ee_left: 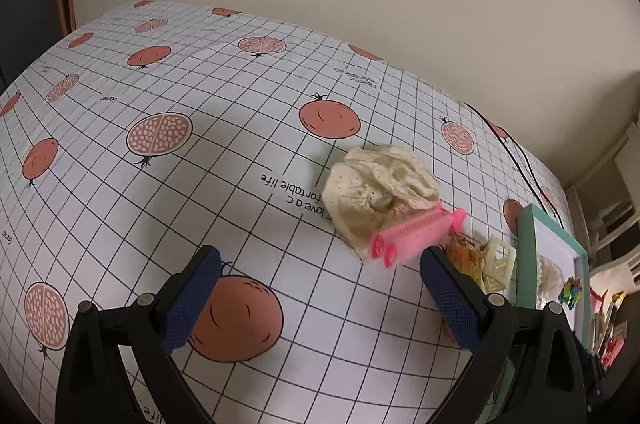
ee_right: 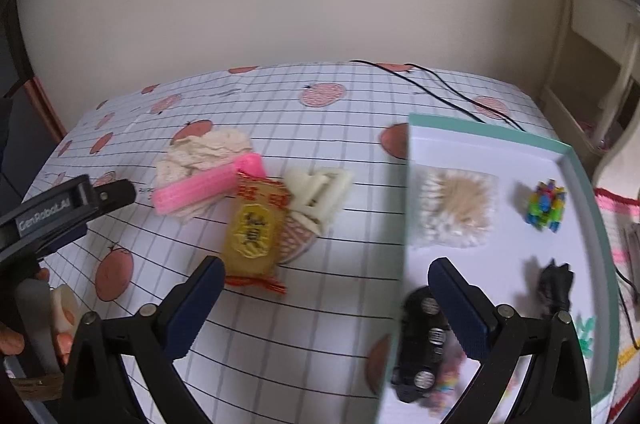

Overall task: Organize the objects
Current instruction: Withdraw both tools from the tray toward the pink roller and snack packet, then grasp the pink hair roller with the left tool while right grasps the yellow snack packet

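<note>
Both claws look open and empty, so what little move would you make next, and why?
Probably ease the right gripper forward onto the yellow snack packet: it lies loose on the table just ahead of the open jaws, outside the green-rimmed tray.

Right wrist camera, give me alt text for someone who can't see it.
An open right gripper hovers over a fruit-print tablecloth, a yellow snack packet just ahead. Right: a green-rimmed tray holds cotton swabs and small toys.
</note>
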A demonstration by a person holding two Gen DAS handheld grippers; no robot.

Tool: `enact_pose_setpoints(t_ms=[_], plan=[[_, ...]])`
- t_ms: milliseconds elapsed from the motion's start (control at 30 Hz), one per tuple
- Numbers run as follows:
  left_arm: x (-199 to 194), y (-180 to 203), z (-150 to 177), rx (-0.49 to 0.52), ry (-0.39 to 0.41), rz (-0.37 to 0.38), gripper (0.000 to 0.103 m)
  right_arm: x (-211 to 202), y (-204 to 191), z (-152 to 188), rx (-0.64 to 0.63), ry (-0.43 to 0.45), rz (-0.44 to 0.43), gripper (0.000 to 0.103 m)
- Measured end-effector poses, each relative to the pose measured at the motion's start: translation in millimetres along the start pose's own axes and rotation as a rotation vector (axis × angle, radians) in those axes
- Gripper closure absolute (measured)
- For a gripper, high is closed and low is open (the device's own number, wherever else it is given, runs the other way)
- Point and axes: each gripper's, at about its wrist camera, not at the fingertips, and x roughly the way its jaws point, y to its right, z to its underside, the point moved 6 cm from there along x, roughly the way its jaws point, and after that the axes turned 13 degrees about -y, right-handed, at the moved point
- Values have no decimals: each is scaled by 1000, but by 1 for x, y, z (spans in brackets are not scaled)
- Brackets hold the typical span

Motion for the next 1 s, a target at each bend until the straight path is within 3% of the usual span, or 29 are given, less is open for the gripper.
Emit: enact_pose_setpoints(t_ms=[333,700,1000], plan=[[7,10,-13,-22,-4,87,3,14,-21,-12,-8,-2,-45,0],[24,22,-20,19,-62,79,3,35,-21,-19,31,-40,-77,0],[30,43,-21,93,-56,88,4,44,-30,-25,-8,-69,-96,2]])
